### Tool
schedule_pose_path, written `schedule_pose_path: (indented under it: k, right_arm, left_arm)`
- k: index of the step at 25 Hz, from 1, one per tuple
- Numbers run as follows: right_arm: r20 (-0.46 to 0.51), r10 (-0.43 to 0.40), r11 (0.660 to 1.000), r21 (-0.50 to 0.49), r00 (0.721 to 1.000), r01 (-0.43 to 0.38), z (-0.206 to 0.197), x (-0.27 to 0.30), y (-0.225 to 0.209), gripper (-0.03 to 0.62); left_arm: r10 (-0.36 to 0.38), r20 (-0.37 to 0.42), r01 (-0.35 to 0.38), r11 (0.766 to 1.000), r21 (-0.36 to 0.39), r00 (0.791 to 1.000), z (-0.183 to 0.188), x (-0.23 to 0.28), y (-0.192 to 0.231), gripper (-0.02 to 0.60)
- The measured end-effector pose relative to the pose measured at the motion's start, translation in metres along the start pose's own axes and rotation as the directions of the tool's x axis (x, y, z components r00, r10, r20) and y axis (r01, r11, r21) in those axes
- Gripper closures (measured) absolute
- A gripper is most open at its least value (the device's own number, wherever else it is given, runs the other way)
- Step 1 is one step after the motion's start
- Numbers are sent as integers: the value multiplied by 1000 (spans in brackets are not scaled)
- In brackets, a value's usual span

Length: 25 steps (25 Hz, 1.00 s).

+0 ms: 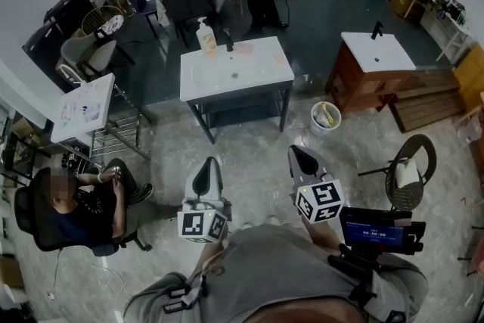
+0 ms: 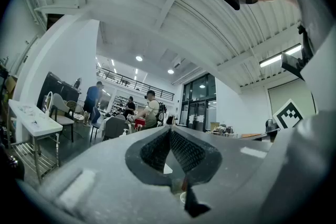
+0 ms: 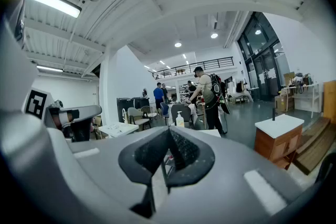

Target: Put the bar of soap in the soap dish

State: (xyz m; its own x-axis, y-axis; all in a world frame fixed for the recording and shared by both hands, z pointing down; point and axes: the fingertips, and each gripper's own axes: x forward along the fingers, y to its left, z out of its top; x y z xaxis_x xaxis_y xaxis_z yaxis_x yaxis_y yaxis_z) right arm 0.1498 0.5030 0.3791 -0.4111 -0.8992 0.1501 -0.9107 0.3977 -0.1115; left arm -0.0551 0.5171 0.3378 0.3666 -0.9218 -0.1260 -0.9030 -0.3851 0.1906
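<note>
A white washbasin stand [image 1: 266,79] is a few steps ahead on the grey floor. On it are a pump bottle of soap [image 1: 206,36], a dark tap [image 1: 228,39] and a small pinkish thing [image 1: 246,49] too small to name. I cannot make out a bar of soap or a soap dish for certain. My left gripper [image 1: 210,161] and right gripper [image 1: 296,151] are held side by side in front of my body, well short of the stand, both pointing toward it. Both are shut with nothing in them, their pads meeting in the left gripper view [image 2: 169,131] and in the right gripper view [image 3: 168,131].
A wooden vanity with a white basin [image 1: 376,53] stands at the right, a white bucket [image 1: 326,116] between it and the stand. A wicker chair [image 1: 408,170] is at my right. A person sits on an office chair [image 1: 83,197] at the left, beside a white table [image 1: 83,106]. People stand at the back.
</note>
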Motion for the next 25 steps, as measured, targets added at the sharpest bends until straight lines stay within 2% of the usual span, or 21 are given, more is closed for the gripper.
schedule_pose_path:
  k: [9,13,19,25]
  right_arm:
    - [7,27,1000,-12,1000,-27,-13,-6,2,594]
    - [4,43,999,-3,999,-43,-21,-9,-14,594]
    - [-82,164,986,11,983,-164,-31,7,-24,600]
    - [-31,209,978,13,977,-209,-6,14,-39,602]
  left_arm:
    - [2,10,-2,1000,20,1000,-12,-8,-8,592]
    - [1,17,-2,998,57,1000,-15,-5,-25,591]
    - [15,9,-16,996,87,1000,-12,-2,-49,591]
    - [45,4,-45,994,98,999,-2,22,-61,589]
